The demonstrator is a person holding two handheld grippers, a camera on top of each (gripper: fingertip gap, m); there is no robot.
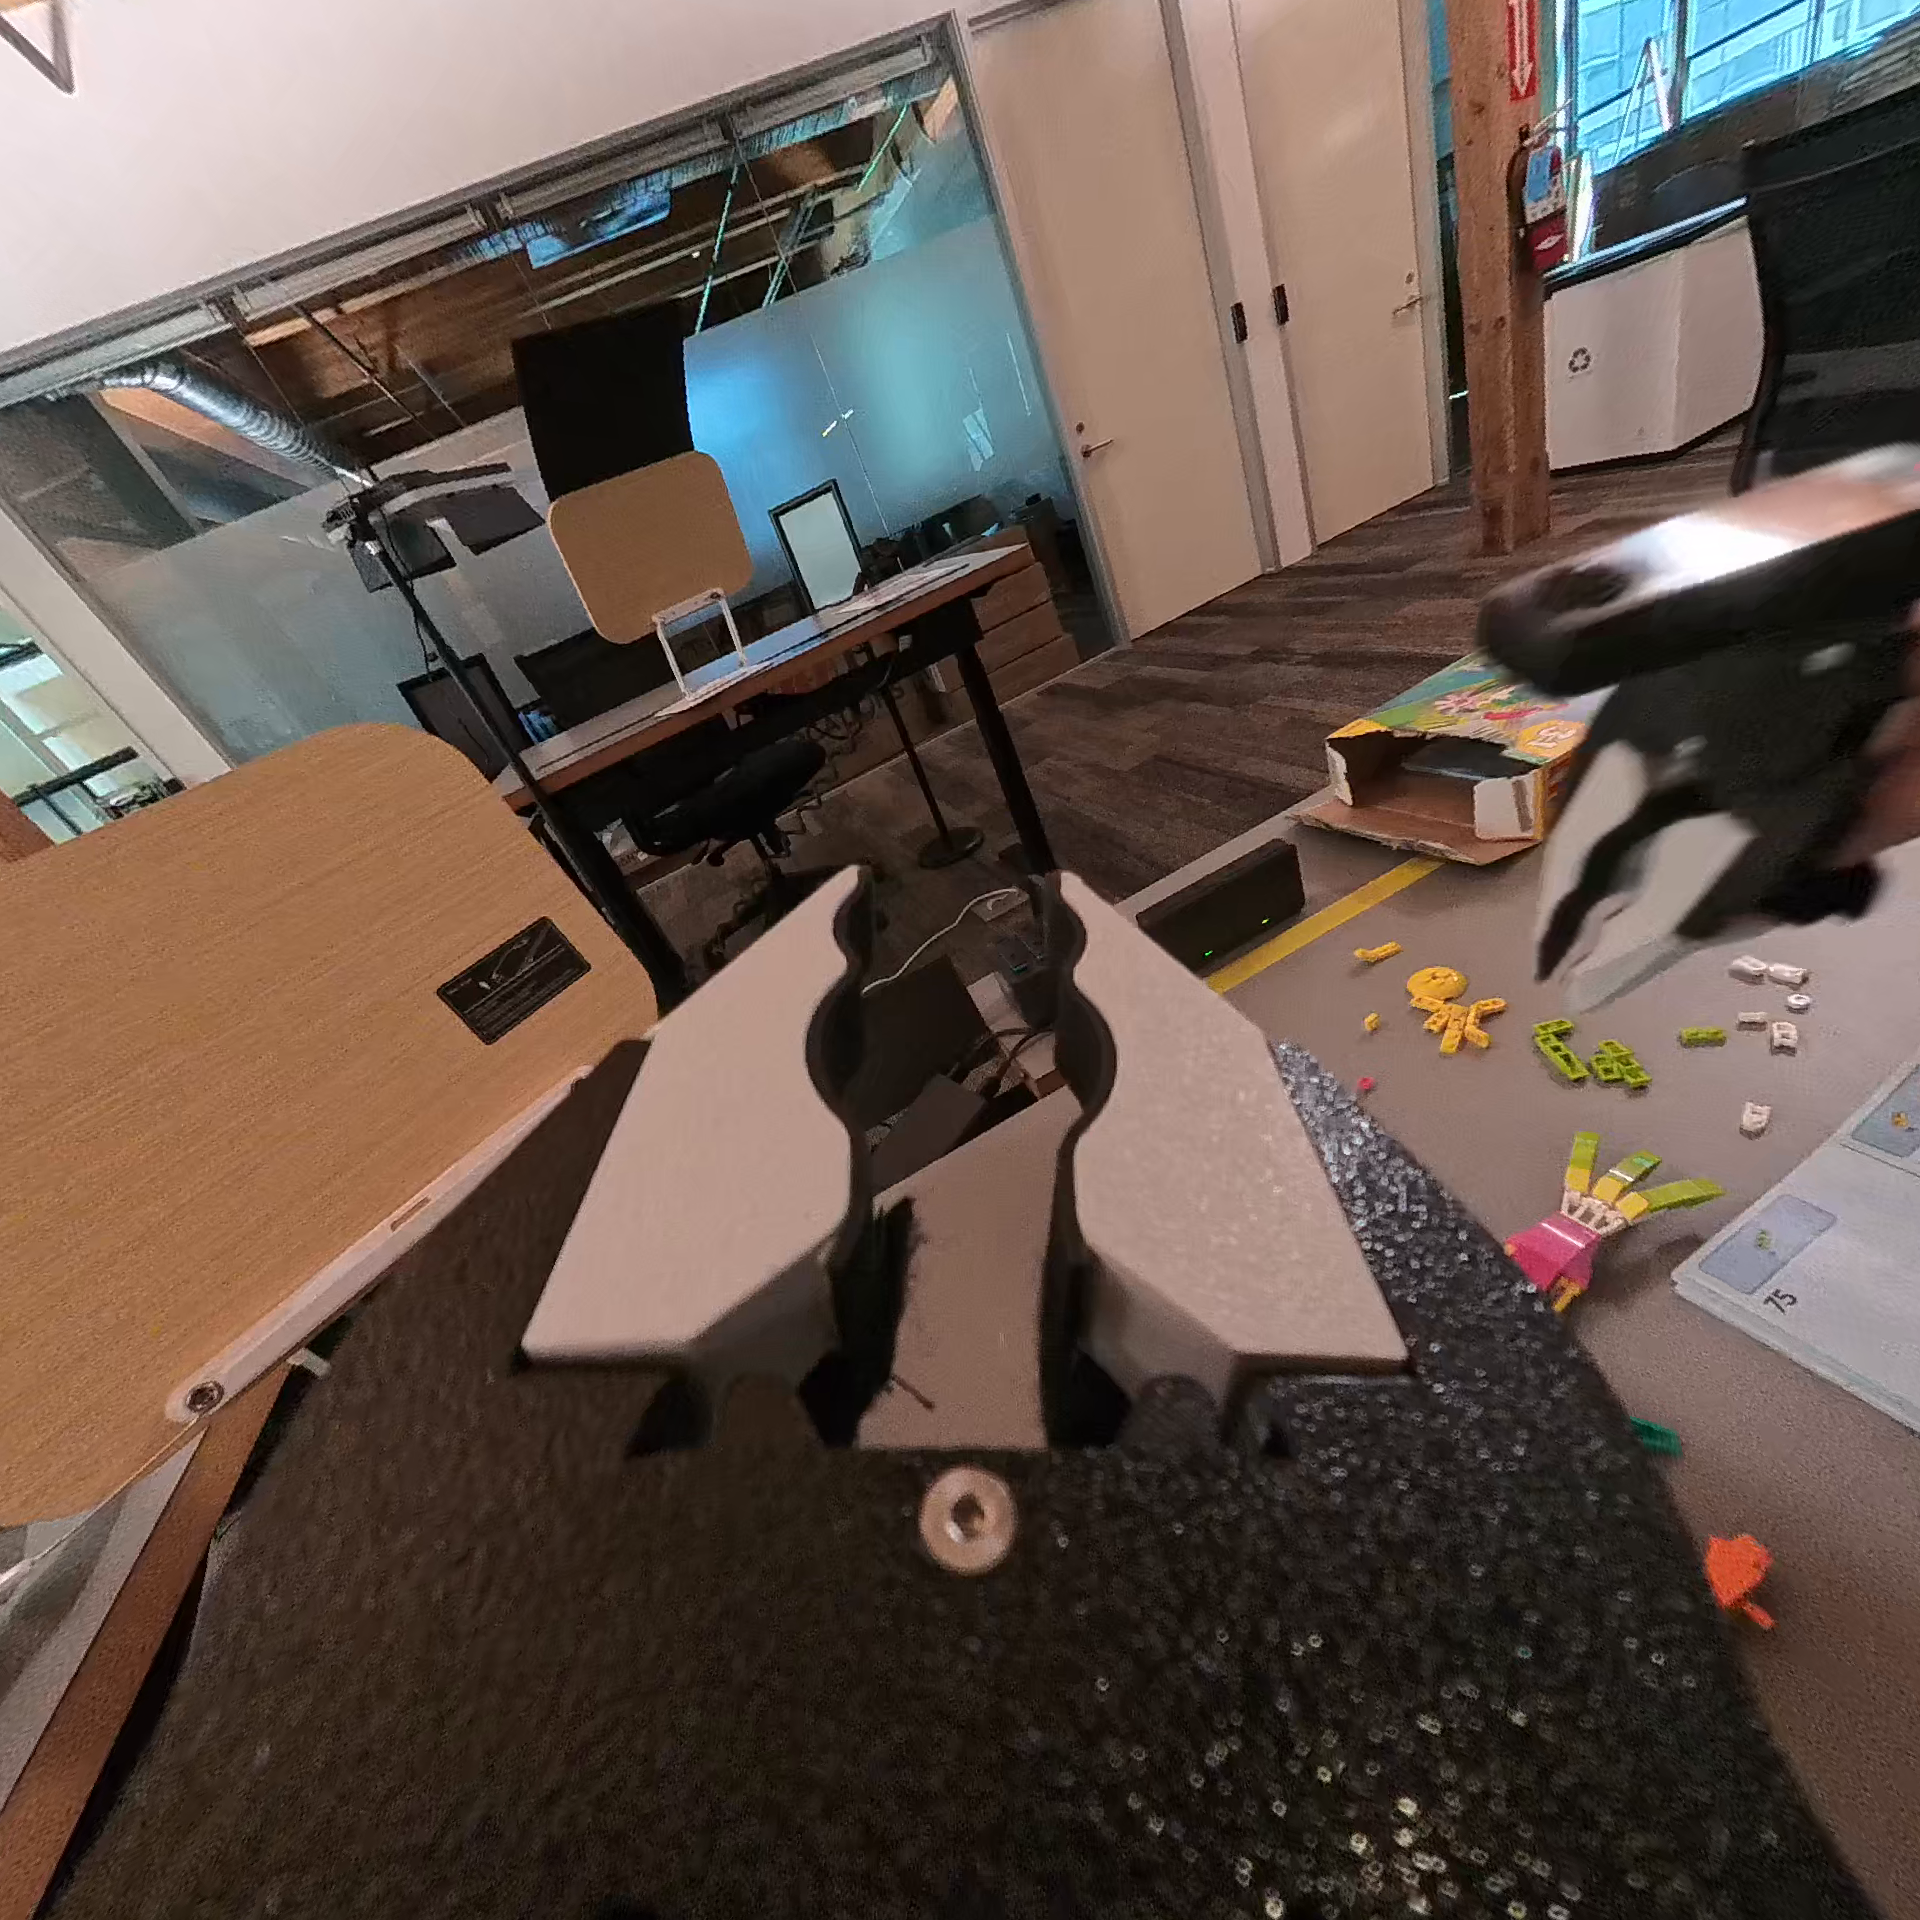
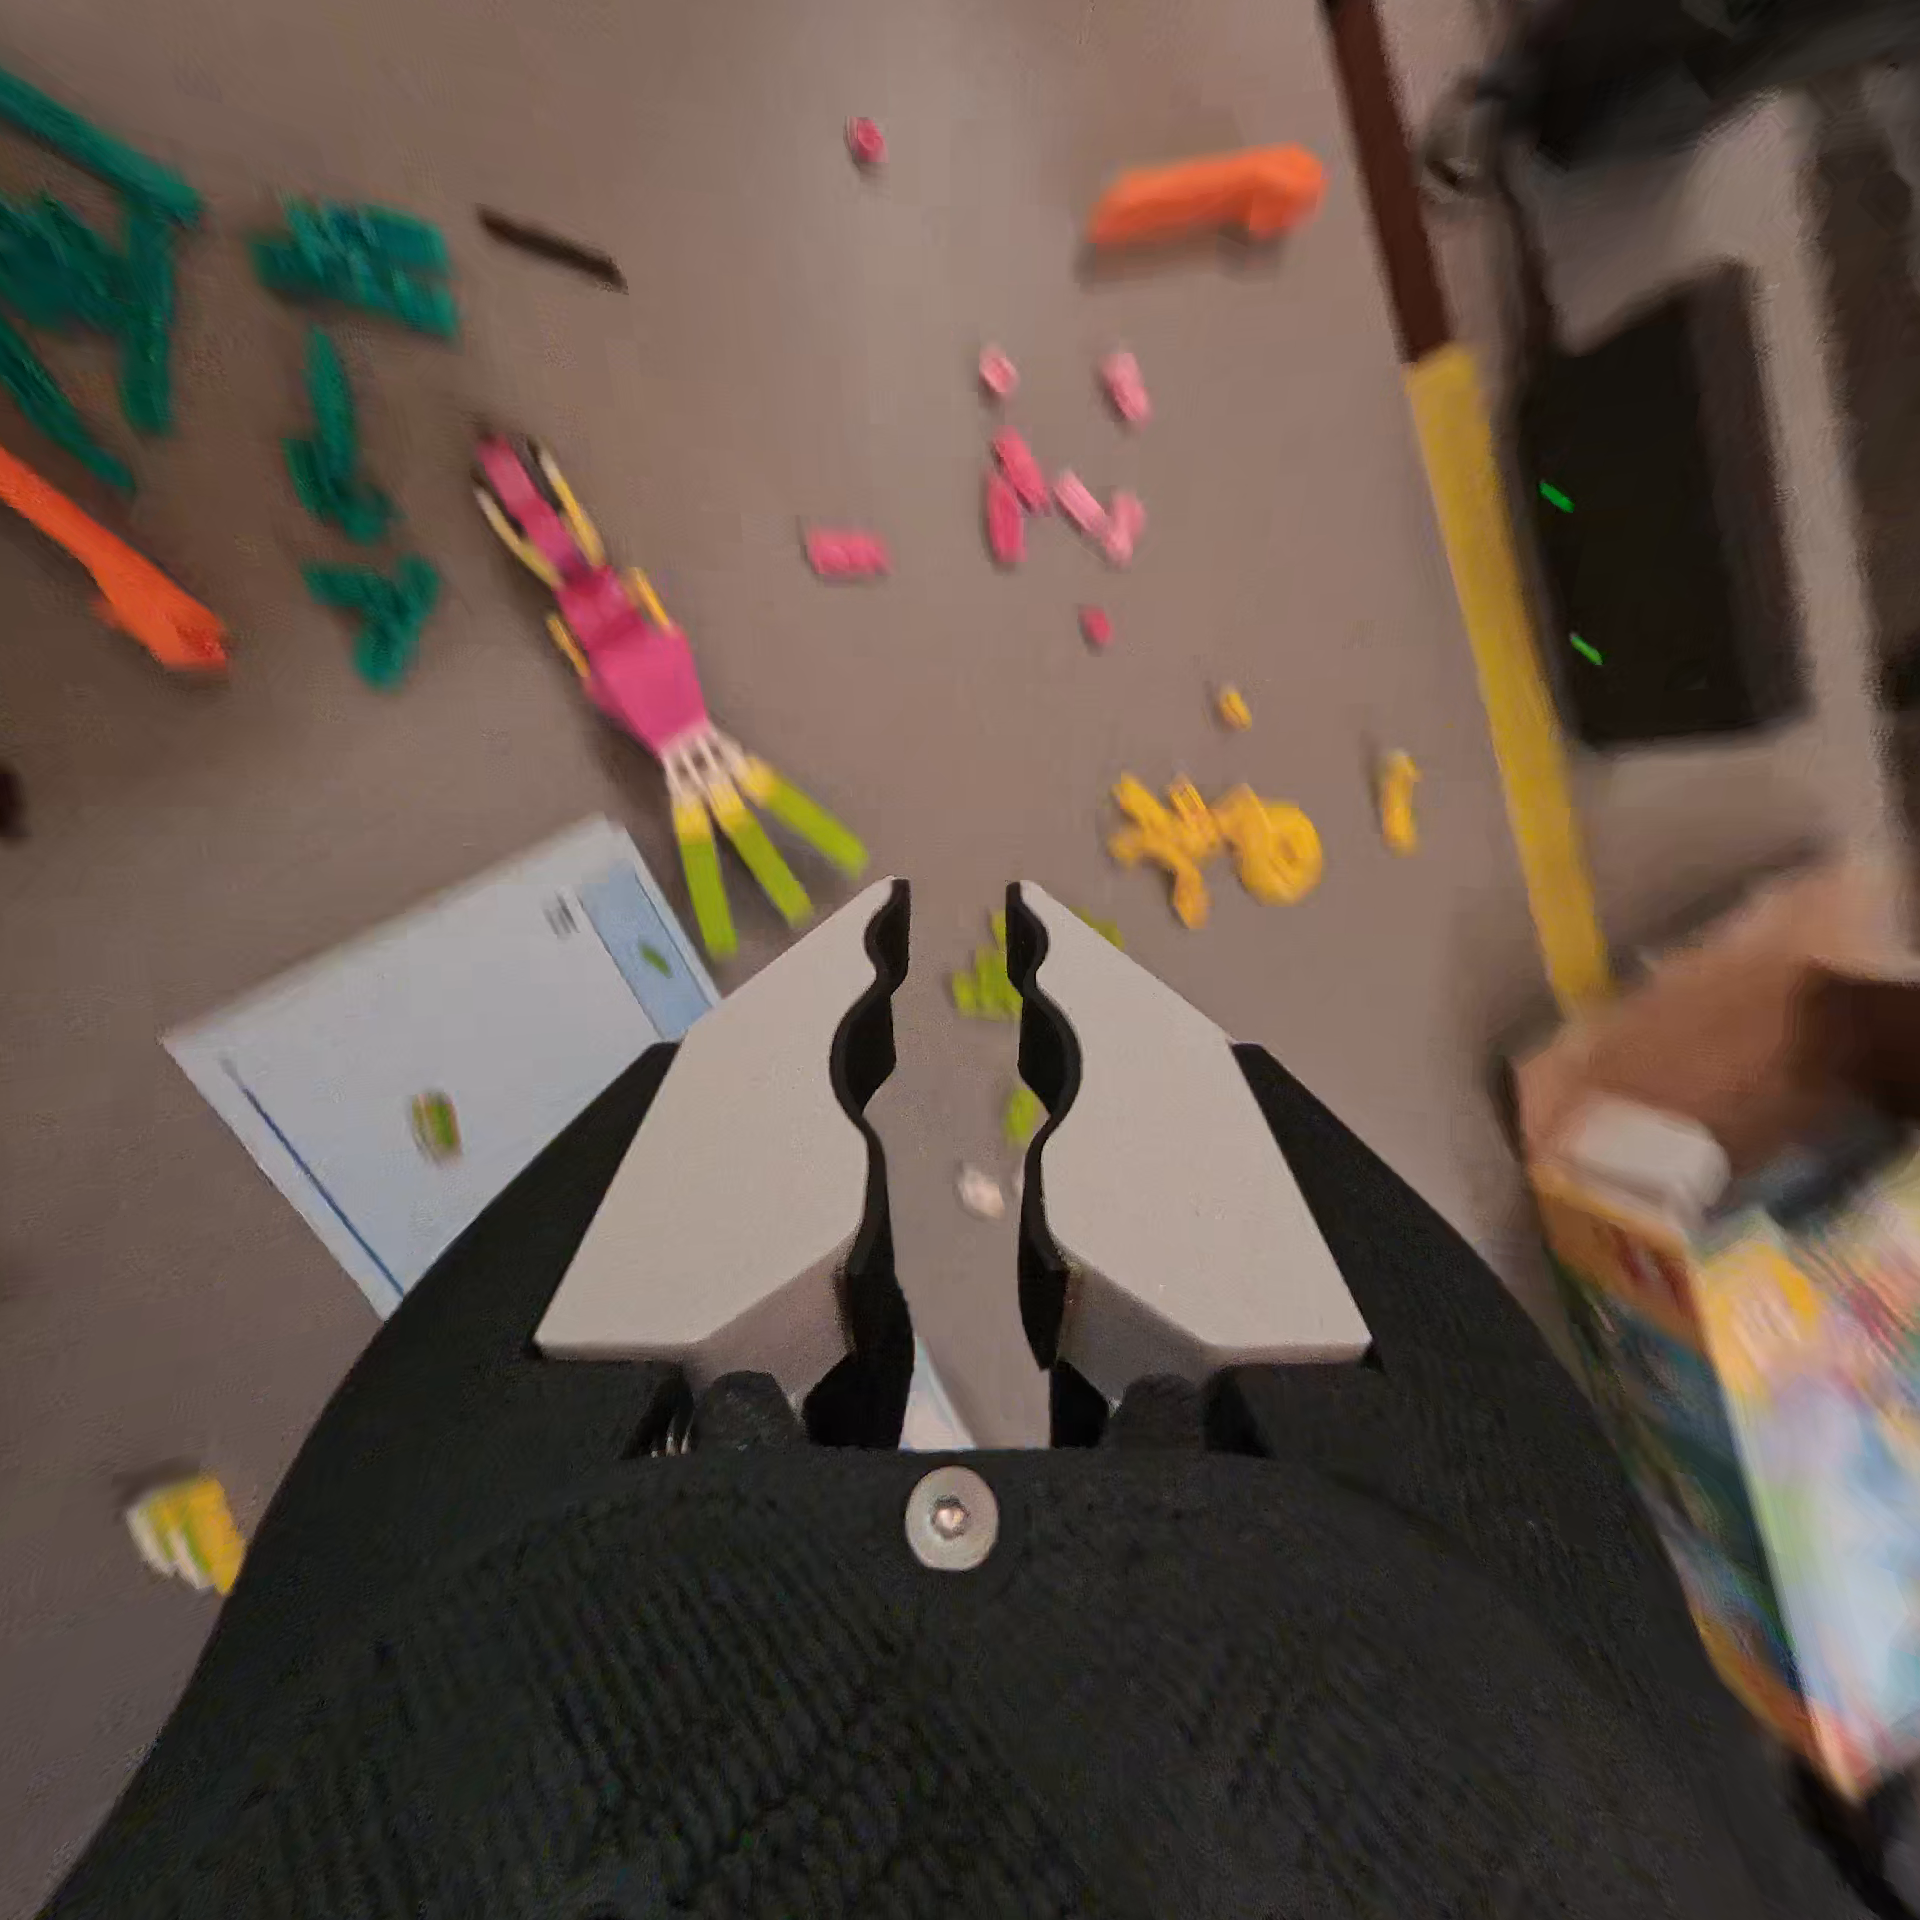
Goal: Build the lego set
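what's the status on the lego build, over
Left gripper open, empty. Right gripper open, above lime green pieces. Pink-and-lime assembly on table. Nothing blocking.

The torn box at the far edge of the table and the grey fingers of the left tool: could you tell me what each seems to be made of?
Torn box: looks like cardboard, with raw brown ragged edges and inside, and a glossy colour-printed outer face.

Fingers of the left tool: probably moulded or printed plastic, matt grey with a fine grainy surface and no shine; their wavy inner faces are black, perhaps a softer lining, though that cannot be told.
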